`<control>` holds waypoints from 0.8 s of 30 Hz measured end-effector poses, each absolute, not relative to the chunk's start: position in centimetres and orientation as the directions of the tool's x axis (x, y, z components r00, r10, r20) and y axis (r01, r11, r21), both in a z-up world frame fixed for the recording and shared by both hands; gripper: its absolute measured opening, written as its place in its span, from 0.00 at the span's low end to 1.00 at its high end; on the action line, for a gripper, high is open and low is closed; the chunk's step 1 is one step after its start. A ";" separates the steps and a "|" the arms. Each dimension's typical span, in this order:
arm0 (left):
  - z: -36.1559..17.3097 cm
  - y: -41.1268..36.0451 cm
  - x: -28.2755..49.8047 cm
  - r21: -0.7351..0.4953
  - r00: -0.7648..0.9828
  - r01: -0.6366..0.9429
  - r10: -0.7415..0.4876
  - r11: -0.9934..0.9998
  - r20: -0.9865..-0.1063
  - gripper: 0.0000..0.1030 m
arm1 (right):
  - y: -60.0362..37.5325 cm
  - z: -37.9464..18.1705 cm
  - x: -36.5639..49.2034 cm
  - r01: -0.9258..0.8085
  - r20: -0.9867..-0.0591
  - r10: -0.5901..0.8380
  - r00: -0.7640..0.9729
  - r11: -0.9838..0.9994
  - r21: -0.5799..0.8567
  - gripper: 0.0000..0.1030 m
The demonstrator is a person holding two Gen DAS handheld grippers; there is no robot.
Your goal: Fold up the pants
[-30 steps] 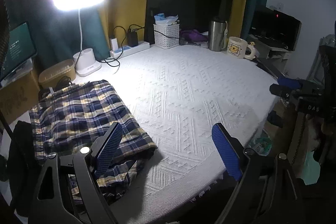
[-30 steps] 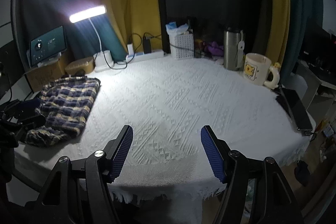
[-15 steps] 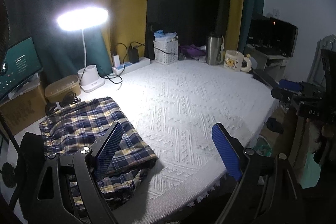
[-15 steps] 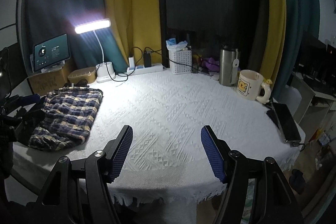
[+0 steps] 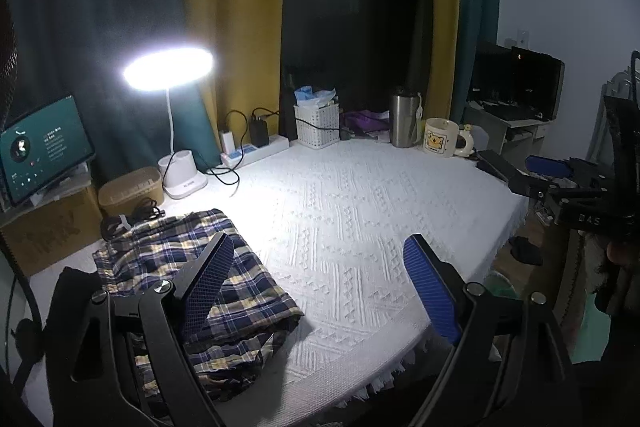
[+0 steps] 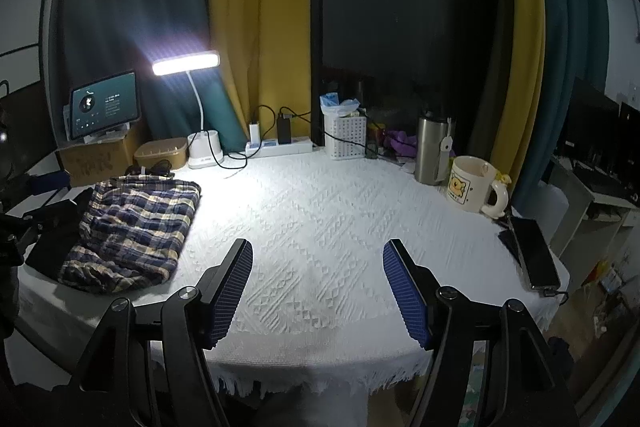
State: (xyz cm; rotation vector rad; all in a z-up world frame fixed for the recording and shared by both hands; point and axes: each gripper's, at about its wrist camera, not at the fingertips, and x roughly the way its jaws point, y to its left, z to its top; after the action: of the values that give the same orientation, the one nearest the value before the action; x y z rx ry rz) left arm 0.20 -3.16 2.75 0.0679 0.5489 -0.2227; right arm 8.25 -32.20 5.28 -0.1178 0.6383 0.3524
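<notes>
White textured tablecloth [image 6: 320, 227] spread over the table, fringe along the near edge. Far left: lit desk lamp [image 6: 186, 62] on a white base, tan lidded box [image 6: 161, 153] just beside it, tablet [image 6: 104, 105] with a glowing screen propped on a cardboard box [image 6: 96, 158]. Far middle: power strip [image 6: 279, 147] with chargers plugged in, white mesh basket [image 6: 345, 135]. Far right: steel tumbler [image 6: 431, 150], cream bear mug [image 6: 470, 183] near it. Black phone [image 6: 534, 253] flat at the right edge. Yellow and teal curtains [image 6: 260, 19] behind.
</notes>
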 end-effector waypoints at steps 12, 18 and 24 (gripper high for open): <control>4.2 -3.1 -1.1 0.020 0.863 0.224 -0.188 0.974 -0.469 0.85 | -30.8 7.6 7.4 -0.384 -0.570 0.301 0.765 0.923 -0.028 0.68; 5.1 -3.0 -1.8 0.022 0.879 0.226 -0.194 0.974 -0.436 0.85 | -30.4 8.7 7.0 -0.388 -0.553 0.303 0.777 0.921 -0.042 0.68; 6.0 -2.7 -2.2 0.029 0.896 0.219 -0.189 0.975 -0.402 0.85 | -30.1 9.8 6.6 -0.392 -0.530 0.306 0.790 0.918 -0.054 0.69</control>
State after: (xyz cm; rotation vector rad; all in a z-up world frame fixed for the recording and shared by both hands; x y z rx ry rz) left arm -2.23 -2.67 6.02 0.0741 0.4095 -0.2116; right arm 6.65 -30.06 9.85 -0.1647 0.5413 0.3778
